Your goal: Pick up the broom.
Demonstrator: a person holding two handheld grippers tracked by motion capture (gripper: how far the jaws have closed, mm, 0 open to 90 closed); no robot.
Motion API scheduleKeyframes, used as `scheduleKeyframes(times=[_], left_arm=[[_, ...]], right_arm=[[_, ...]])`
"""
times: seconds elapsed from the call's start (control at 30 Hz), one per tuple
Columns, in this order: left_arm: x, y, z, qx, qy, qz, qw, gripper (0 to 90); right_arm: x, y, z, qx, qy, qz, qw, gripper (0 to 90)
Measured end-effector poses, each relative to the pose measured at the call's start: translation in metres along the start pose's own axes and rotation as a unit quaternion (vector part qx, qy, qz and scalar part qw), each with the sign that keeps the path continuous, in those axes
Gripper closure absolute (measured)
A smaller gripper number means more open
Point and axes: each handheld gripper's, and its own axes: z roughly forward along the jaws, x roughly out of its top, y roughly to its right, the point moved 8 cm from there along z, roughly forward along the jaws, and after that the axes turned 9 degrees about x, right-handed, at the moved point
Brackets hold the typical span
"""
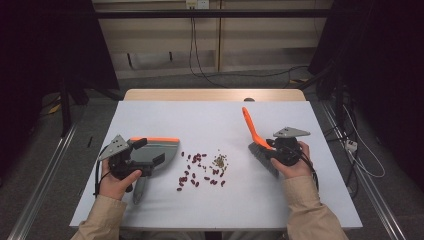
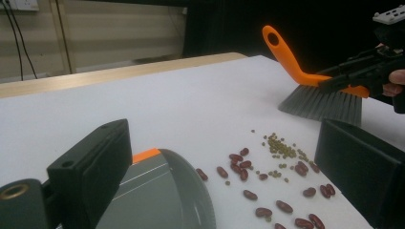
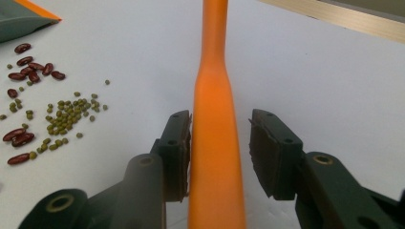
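A grey dustpan [image 1: 169, 146] with an orange rim lies flat at the table's left, its mouth toward the beans. My left gripper [image 1: 150, 151] hovers over it, open; in the left gripper view the jaws stand wide apart above the dustpan [image 2: 157, 191]. Red kidney beans [image 1: 194, 172] and small green beans [image 1: 219, 161] are scattered mid-table. At the right, an orange-handled brush [image 1: 251, 127] rests bristles-down and tilted. My right gripper [image 3: 220, 117] straddles the brush handle [image 3: 215, 95]: the left pad touches it, and a gap shows at the right pad.
The white table [image 1: 200, 115] has open surface behind the beans and along its front edge. A wooden strip [image 1: 215, 95] runs along the far edge. Cables lie on the floor beyond and to the right of the table.
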Motion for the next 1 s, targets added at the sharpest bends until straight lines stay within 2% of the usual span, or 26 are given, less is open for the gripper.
scheduleKeyframes(times=[0.17,0.23,0.27,0.3,0.43,0.53,0.63,0.67,0.8,0.87,1.0], left_arm=[[-0.001,0.0,-0.001,0.001,0.002,-0.002,1.0,5.5],[-0.001,0.0,-0.001,0.001,0.0,-0.001,1.0,5.5],[-0.002,0.0,-0.001,0.002,0.0,-0.004,1.0,5.6],[-0.003,-0.001,-0.001,0.001,-0.003,0.001,1.0,5.5],[-0.003,0.0,-0.001,0.001,-0.003,-0.001,1.0,5.5],[-0.003,0.0,-0.001,0.002,0.0,-0.004,1.0,5.5],[-0.003,0.0,-0.002,0.001,0.001,-0.006,1.0,5.5],[-0.003,-0.001,-0.002,0.0,-0.001,-0.001,1.0,5.5],[-0.004,0.001,-0.001,0.0,0.0,-0.006,1.0,5.6],[-0.004,0.001,-0.001,0.0,0.0,-0.006,1.0,5.5],[-0.004,0.0,-0.001,0.0,-0.001,-0.004,1.0,5.5]], right_arm=[[-0.005,-0.004,-0.002,0.005,-0.008,-0.003,1.0,58.0],[-0.007,-0.005,-0.002,-0.005,-0.012,-0.012,0.9998,58.7],[-0.007,-0.006,-0.002,-0.006,-0.014,-0.012,0.9998,60.9],[-0.008,-0.006,-0.002,-0.007,-0.014,-0.012,0.9998,67.9],[-0.007,-0.007,-0.003,-0.002,-0.012,-0.012,0.9999,70.9],[-0.006,-0.008,-0.003,-0.005,-0.013,0.0,0.9999,71.1],[-0.006,-0.007,-0.002,-0.009,-0.006,0.018,0.9998,71.2],[-0.006,-0.008,-0.002,-0.008,-0.004,0.024,0.9997,71.3],[-0.003,-0.009,-0.001,-0.016,0.006,0.023,0.9996,71.3],[0.001,-0.011,-0.002,-0.013,0.023,0.027,0.9993,71.4],[0.012,-0.016,0.0,-0.016,0.041,0.014,0.9989,71.4]])
